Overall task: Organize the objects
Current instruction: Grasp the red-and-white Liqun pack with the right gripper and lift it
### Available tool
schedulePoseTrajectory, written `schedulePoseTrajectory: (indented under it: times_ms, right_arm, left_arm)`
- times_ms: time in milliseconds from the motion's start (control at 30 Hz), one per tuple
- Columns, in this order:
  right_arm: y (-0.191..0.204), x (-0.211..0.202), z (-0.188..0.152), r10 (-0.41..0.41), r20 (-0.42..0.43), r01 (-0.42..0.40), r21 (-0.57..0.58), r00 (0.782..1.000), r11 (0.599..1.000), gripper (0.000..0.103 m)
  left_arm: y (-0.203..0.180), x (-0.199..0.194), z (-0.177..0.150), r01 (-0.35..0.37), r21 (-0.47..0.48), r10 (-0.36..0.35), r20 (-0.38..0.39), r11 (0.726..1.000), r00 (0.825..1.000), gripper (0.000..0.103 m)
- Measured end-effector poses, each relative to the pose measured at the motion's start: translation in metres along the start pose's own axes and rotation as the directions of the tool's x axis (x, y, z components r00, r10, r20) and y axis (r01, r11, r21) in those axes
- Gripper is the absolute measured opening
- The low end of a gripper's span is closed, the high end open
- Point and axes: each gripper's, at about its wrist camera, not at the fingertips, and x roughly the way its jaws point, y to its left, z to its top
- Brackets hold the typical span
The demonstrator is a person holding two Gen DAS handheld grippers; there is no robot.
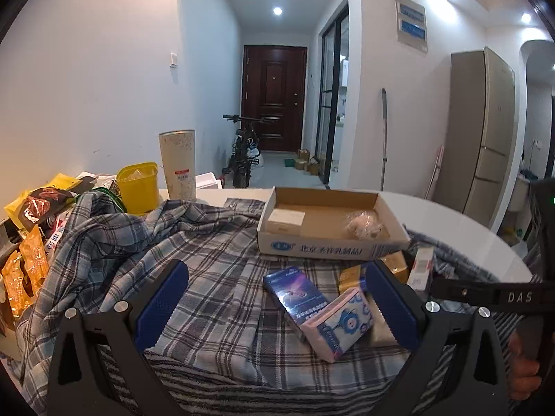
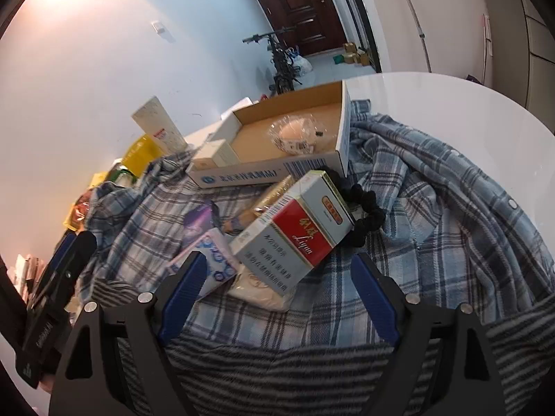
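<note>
My left gripper [image 1: 277, 298] is open over a plaid shirt [image 1: 215, 260]. A blue box [image 1: 295, 291] and a pink-and-blue tissue pack [image 1: 338, 322] lie between its fingers, close to the right pad [image 1: 392, 308]. My right gripper [image 2: 279, 277] is also open. The near end of a red-and-white carton [image 2: 295, 232] reaches between its fingertips, and the pads do not press on it. The tissue pack [image 2: 208, 260] lies by its left pad, with a black scrunchie [image 2: 364, 215] behind the carton. A cardboard tray [image 2: 343, 128] holds a plastic-wrapped item [image 2: 295, 131] and a small white box [image 1: 286, 220].
The white round table [image 1: 468, 228] shows bare at the right. A yellow container [image 1: 137, 187], a tall beige tumbler [image 1: 177, 164] and orange snack packets [image 1: 31, 263] crowd the left. Gold boxes [image 1: 393, 263] lie below the tray. A fridge [image 1: 485, 131] stands beyond.
</note>
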Motion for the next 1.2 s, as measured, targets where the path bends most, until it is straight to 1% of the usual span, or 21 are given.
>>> schedulePoseTrajectory:
  times_ms: [67,167,333,500,667,900,1033,1100,1200]
  right_arm:
    - [-0.001,0.009,0.001,-0.009,-0.011,0.009,0.0,1.0,1.0,0.084]
    - [-0.003,0.017,0.002,0.013,-0.026,-0.013,0.018,1.0,1.0,0.084]
    - [-0.001,0.031,0.004,0.014,-0.043,-0.013,0.012,0.999,1.0,0.084]
    - [-0.003,0.046,-0.001,0.05,-0.08,-0.047,0.043,0.996,0.998,0.084]
    - [-0.008,0.037,0.001,0.109,-0.053,-0.104,0.087,0.993,0.991,0.084]
    - [-0.027,0.04,0.003,0.141,-0.04,-0.13,0.203,0.989,0.97,0.084]
    - [-0.028,0.049,0.002,0.148,-0.057,-0.133,0.212,0.987,0.968,0.084]
    - [-0.026,0.053,0.001,0.138,-0.066,-0.123,0.198,0.988,0.973,0.083]
    - [-0.02,0.057,0.0,0.095,-0.074,-0.082,0.153,0.993,0.985,0.072]
  left_arm:
    - [0.002,0.009,-0.006,0.021,-0.012,-0.021,-0.028,1.0,0.999,0.103]
    - [0.006,0.015,-0.01,0.028,-0.031,-0.029,-0.046,0.999,0.999,0.103]
    - [0.009,0.017,-0.012,0.055,-0.048,-0.058,-0.048,0.997,0.997,0.103]
    - [0.009,0.018,-0.013,0.067,-0.051,-0.07,-0.051,0.996,0.996,0.103]
    - [0.008,0.02,-0.013,0.072,-0.053,-0.075,-0.055,0.996,0.996,0.103]
    - [0.008,0.02,-0.013,0.073,-0.054,-0.076,-0.056,0.996,0.996,0.103]
    - [0.006,0.021,-0.014,0.077,-0.053,-0.08,-0.06,0.996,0.995,0.103]
    - [0.006,0.02,-0.015,0.079,-0.053,-0.082,-0.06,0.995,0.995,0.103]
    - [0.006,0.02,-0.015,0.079,-0.056,-0.083,-0.061,0.995,0.995,0.103]
